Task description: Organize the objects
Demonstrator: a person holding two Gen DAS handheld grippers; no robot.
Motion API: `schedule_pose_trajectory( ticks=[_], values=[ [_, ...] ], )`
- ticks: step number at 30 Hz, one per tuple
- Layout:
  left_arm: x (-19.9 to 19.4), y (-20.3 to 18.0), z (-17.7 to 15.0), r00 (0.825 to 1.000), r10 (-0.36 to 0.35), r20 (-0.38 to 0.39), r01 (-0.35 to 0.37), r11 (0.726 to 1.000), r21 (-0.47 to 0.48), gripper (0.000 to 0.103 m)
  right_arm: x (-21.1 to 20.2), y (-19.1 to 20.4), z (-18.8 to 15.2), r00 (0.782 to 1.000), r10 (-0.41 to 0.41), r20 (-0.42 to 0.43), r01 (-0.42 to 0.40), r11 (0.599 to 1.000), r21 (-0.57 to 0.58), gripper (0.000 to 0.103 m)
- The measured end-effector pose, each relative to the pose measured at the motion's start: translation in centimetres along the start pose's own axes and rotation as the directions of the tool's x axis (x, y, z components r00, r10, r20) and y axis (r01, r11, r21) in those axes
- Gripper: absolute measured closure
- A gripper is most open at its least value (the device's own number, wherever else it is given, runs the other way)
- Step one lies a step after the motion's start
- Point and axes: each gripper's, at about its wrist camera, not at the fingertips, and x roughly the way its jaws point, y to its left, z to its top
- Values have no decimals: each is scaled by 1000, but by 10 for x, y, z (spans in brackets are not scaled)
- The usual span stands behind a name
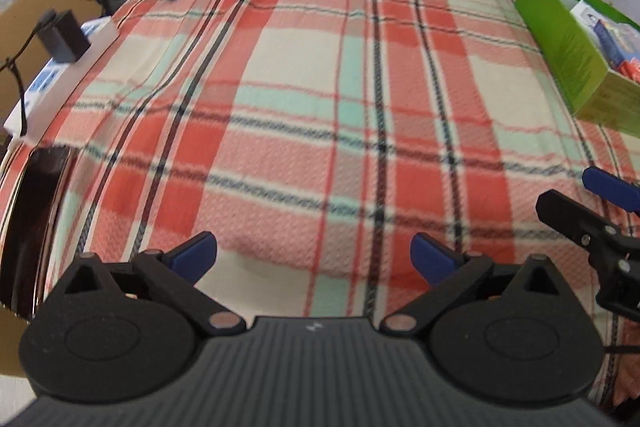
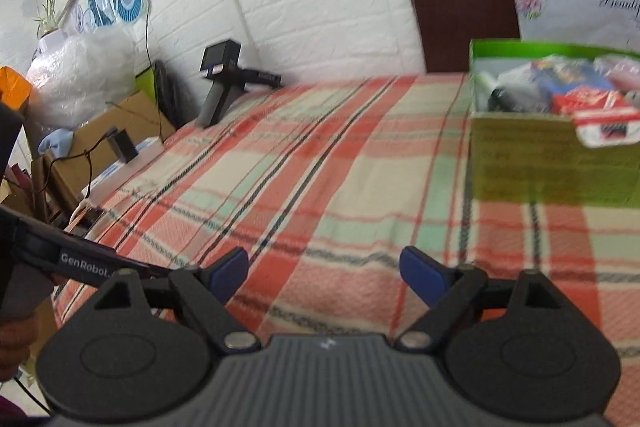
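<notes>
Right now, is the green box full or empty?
Full. The green box is open on top, and a red and white packet, a blue packet and more stick up over its rim.

We hold the left gripper (image 1: 314, 255) and the right gripper (image 2: 324, 269) side by side, low and level, jaws spread wide, nothing between them

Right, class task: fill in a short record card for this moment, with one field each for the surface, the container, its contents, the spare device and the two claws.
surface: plaid cloth
container: green box, open top, at the right side of the cloth
contents: several packets, one red and white packet at the near rim
spare device: black handheld gripper, at the far left edge
left claw: open, empty
right claw: open, empty
</notes>
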Motion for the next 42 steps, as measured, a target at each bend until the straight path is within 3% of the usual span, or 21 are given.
schedule_pose_trajectory(
  ticks=[9,18,42],
  values=[
    [9,7,-7,999,2,-42,-2,1000,-5,0,11,12,-3,997,-9,-76,7,1000,-28,0],
    [11,9,-8,999,-5,-51,4,1000,-18,0,15,11,-3,996,-12,-93,10,1000,-29,0],
    [15,14,-8,997,-32,-73,28,998,-55,0,14,5,-11,1000,13,-24,-12,999,35,0]
  ],
)
